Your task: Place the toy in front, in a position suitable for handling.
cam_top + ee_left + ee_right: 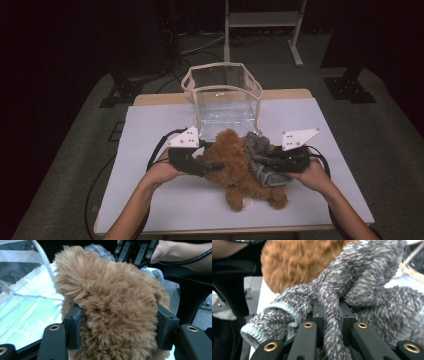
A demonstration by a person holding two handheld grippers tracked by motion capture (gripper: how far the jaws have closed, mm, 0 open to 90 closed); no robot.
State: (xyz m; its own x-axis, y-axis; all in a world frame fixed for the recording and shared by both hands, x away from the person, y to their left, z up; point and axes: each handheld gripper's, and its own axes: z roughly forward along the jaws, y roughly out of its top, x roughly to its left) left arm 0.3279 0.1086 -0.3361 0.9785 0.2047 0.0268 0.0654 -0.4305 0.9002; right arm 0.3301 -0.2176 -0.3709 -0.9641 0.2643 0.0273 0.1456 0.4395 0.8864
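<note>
- The brown plush bear (235,167) sits near the front middle of the white table top (150,200), its legs pointing toward the person and its head turned toward the far side.
- A grey knitted garment (260,157) is draped over the bear's right flank, touching its fur; in the right gripper view the garment (367,290) shows a pale blue ribbed cuff at the lower left, with the bear (294,262) behind it.
- The left gripper (212,166) comes in from the left, and in the left gripper view its 2 black jaws press into the bear (112,307) from both sides, the fur bulging out between and over them. So it grips the bear.
- The right gripper (270,162) comes in from the right; in the right gripper view its jaws are pinched tight on a twisted fold of the garment that runs down between them.
- The person's left hand (162,172) and right hand (312,175) hold the grippers low over the table, on either side of the bear.
- Just beyond the bear stands a clear plastic bag (222,100) with a cream trim, upright and open at the top, near the table's far edge; the left gripper view shows it (27,302) at the left beside the bear.
</note>
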